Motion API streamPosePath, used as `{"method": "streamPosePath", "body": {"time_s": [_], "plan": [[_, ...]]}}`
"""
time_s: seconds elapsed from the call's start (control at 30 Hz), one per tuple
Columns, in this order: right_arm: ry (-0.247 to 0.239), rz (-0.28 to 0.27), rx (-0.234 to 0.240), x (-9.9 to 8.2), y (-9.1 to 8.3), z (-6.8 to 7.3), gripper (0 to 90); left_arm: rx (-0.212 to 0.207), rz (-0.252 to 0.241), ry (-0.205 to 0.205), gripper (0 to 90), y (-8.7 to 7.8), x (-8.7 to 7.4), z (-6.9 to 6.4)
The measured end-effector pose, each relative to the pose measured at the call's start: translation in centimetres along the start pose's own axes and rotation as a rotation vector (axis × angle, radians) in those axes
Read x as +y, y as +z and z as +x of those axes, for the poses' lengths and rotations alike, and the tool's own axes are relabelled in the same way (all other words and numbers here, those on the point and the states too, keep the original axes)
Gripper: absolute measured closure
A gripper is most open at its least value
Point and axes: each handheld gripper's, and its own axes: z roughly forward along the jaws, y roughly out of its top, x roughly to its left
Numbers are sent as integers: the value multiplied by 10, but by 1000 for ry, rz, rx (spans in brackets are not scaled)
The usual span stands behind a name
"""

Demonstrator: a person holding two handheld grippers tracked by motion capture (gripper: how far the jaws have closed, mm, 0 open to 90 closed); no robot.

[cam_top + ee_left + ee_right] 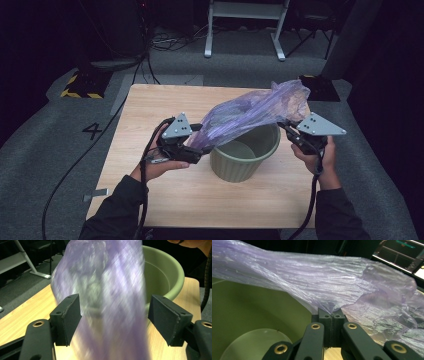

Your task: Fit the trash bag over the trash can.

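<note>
On the wooden table [150,200], the left gripper [113,317] stands released, its pads apart with the purple plastic bag [250,112] hanging loose between them. The right gripper [333,315] is clenched on the bag's edge, stretching it over the green bucket [245,155]. Beyond, on the floor, a marker reads "4" [93,131].

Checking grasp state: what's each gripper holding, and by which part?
Right gripper pinches the purple plastic bag at its edge. Left gripper is open around it, not gripping.
</note>
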Motion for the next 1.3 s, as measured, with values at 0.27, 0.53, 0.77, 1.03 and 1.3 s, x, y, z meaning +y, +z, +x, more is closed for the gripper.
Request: {"method": "streamPosePath", "body": {"time_s": [0.27, 0.53, 0.77, 1.03, 1.3], "plan": [[85, -29, -50, -13, -13, -20, 900, -27, 3, 101, 768, -1, 3, -3], [130, -90, -79, -16, -20, -25, 900, -26, -4, 162, 871, 11, 26, -9], [145, -134, -78, -9, -25, -27, 900, -48, 26, 194, 875, 36, 46, -14], [133, -163, -71, -2, -27, -25, 900, -71, 52, 175, 875, 66, 54, -12], [118, -181, -70, 6, -30, -25, 900, -85, 76, 140, 854, 89, 56, -8]]}}
